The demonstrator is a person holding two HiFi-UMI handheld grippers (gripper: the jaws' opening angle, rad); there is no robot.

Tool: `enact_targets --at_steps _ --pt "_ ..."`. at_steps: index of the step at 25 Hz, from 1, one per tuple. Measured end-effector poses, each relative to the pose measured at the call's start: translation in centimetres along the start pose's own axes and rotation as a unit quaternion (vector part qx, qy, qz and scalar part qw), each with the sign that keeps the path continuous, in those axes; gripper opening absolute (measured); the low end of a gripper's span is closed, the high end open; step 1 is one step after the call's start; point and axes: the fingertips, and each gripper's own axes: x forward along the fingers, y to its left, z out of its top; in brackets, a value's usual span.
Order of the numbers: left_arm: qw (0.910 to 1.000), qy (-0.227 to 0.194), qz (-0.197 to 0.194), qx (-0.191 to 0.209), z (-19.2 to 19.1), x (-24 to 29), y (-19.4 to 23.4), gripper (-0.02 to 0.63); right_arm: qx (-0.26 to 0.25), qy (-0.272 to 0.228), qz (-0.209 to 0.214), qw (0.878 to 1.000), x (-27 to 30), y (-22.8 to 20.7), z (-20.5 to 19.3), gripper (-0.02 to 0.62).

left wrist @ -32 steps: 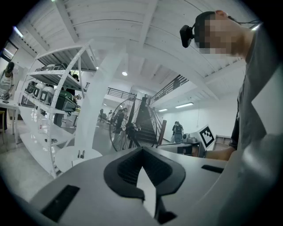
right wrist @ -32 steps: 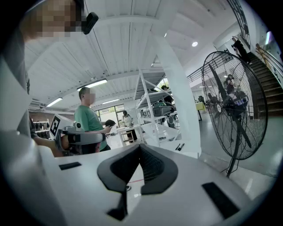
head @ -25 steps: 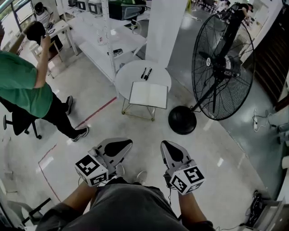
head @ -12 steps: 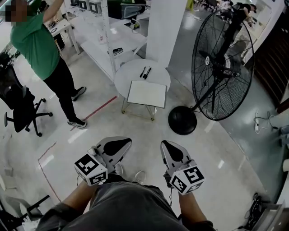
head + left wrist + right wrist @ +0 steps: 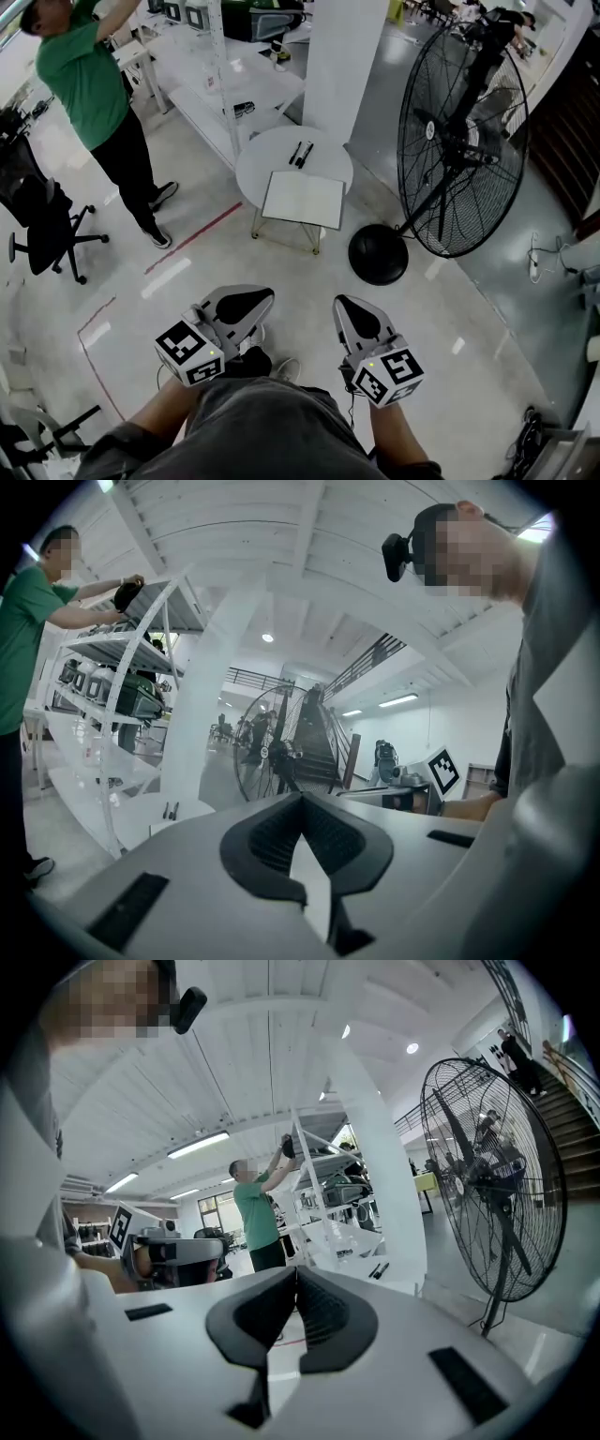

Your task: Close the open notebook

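Note:
The open notebook (image 5: pixel 303 200) lies flat with blank white pages up on a small round white table (image 5: pixel 272 148), a few steps ahead of me. Two dark pens (image 5: pixel 301 153) lie just behind it. Both grippers hang low and close to my body, far short of the table. My left gripper (image 5: pixel 251 302) has its jaws together and holds nothing. My right gripper (image 5: pixel 351 309) is likewise shut and empty. In the left gripper view the jaw tips (image 5: pixel 300 797) meet in front of the distant table (image 5: pixel 178 808). The right gripper's tips (image 5: pixel 296 1272) meet too.
A large black pedestal fan (image 5: pixel 459 141) stands right of the table, its round base (image 5: pixel 378 254) on the floor. A white pillar (image 5: pixel 342 56) and white shelving (image 5: pixel 220 84) stand behind. A person in a green shirt (image 5: pixel 89 80) reaches up at the far left beside a black chair (image 5: pixel 37 220).
The person in green has straightened up and moved toward the shelving at the upper left. Both grippers stay shut and side by side; the table sits almost where it was.

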Motion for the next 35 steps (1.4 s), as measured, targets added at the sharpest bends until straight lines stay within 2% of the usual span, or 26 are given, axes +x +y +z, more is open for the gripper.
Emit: enact_targets --at_steps 15,29,35 --pt "0.9999 -0.004 -0.004 -0.011 0.0 3.6 5.3 0.008 -0.003 0.009 -0.008 1.0 4.8 -3.8 0.8 0.02" --pt "0.9994 0.013 0.0 -0.034 0.7 7.5 18.5 0.008 0.012 0.031 -0.022 0.999 17.2 -8.1 1.4 0.02" --pt "0.9989 0.022 -0.003 -0.042 1.2 9.4 24.8 0.008 0.021 0.047 -0.042 0.998 22.6 -10.4 1.8 0.02"
